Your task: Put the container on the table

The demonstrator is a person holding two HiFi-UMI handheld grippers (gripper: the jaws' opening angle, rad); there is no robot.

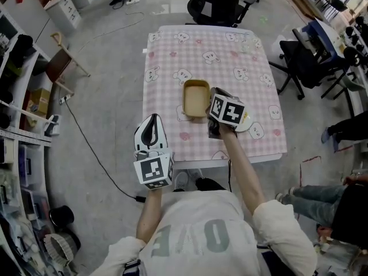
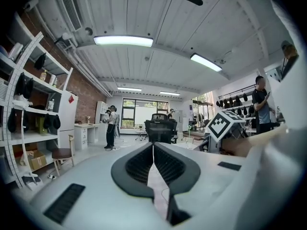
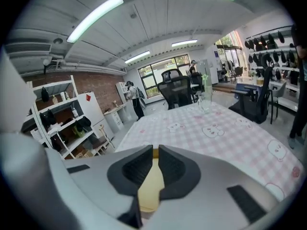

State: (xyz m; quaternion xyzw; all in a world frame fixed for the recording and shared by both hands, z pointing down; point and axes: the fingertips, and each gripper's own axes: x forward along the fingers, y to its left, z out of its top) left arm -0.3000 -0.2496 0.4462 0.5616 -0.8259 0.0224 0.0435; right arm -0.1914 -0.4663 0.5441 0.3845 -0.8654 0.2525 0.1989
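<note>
The tan container point(image 1: 196, 98) is clamped by its wall in my right gripper point(image 3: 156, 153), its body left of my fingertips, low over the checked table point(image 1: 172, 56). I can't tell if it touches. I'd lower it level, feel the base rest flat, then part the jaws. My left gripper point(image 2: 153, 148) hangs closed, empty, well aside.

In the head view the right gripper point(image 1: 214, 100) has its marker cube over its own jaws and over the container point(image 1: 195, 98) wall beside them. A pale round thing point(image 1: 246, 123) just beneath that gripper is mostly covered and cannot be named. In the right gripper view only a tan strip of the container shows between the jaws.
</note>
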